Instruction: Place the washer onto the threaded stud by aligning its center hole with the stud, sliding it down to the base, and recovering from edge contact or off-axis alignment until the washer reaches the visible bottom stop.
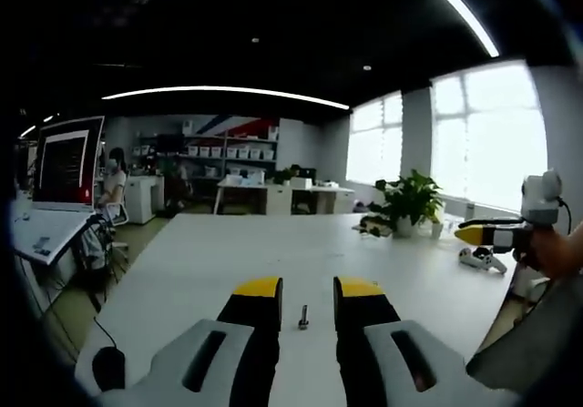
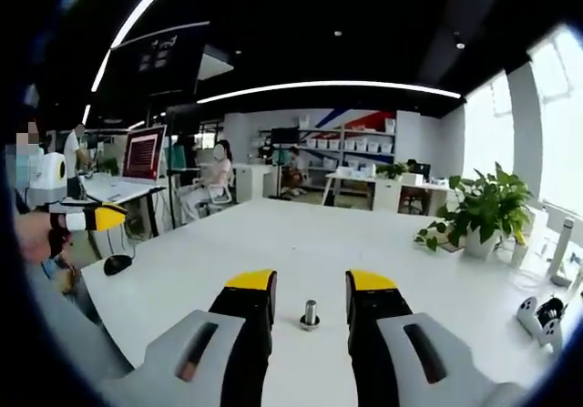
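In the left gripper view we find the left claw (image 1: 305,290) level over the white bench (image 1: 182,270), jaws parted narrowly and holding nothing. The threaded stud (image 1: 303,317) stands upright on the bench in the gap between the jaws, touching neither. Far to the right of the stud, the right claw (image 1: 474,235) enters at the edge of the view, carried by a hand (image 1: 551,252); we cannot tell its opening from here. A potted plant (image 1: 407,203) sits on the bench beyond the stud, to its right.

In the right gripper view, a hand (image 2: 36,234) holds the other claw far to the left of the stud. The right claw (image 2: 310,284) is likewise level, jaws parted narrowly and empty. The stud stands upright between them, with a washer (image 2: 310,323) seated around its base on the bench. A black mouse (image 2: 117,263) lies left of the stud.
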